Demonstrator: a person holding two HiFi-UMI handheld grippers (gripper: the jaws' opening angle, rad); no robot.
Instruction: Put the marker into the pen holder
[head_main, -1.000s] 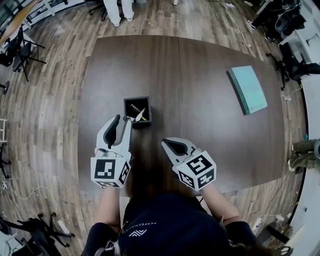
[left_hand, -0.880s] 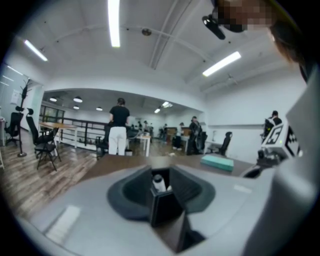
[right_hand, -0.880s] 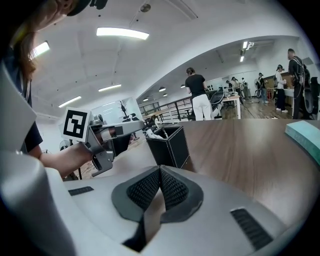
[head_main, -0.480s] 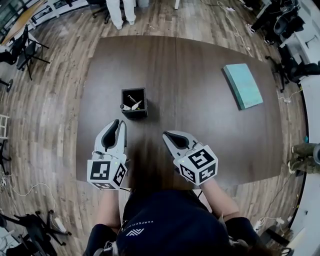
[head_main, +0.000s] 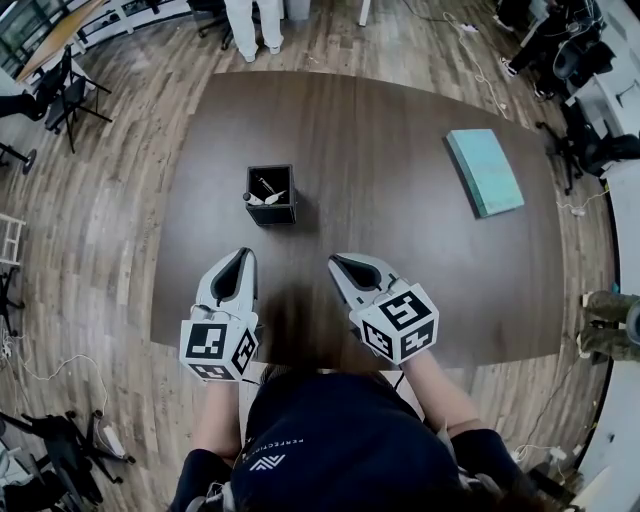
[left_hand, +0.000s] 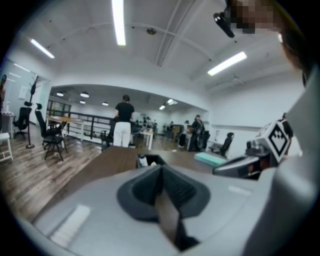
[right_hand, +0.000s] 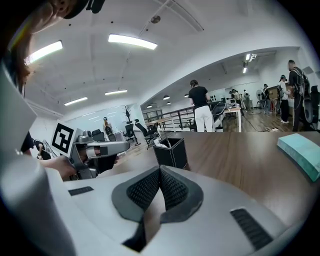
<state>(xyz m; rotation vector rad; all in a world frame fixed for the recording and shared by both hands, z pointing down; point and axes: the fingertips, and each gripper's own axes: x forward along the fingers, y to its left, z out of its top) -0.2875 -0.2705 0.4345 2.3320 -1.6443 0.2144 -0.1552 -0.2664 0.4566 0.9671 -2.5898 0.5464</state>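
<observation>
The marker (head_main: 276, 197) is seen inside the pen holder (head_main: 252, 208), upper left of centre on the surface (head_main: 400, 250), so the task is judged done. The left gripper (head_main: 240, 262) has its jaws closing on nothing. The right gripper (head_main: 341, 266) is clenched empty. Both are held low in the frame, clear of the holder.

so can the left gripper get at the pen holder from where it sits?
Probably yes. Only bare table lies between the left gripper and the pen holder just ahead of it, and nothing blocks the path. Its jaws are closing with nothing between them.
</observation>
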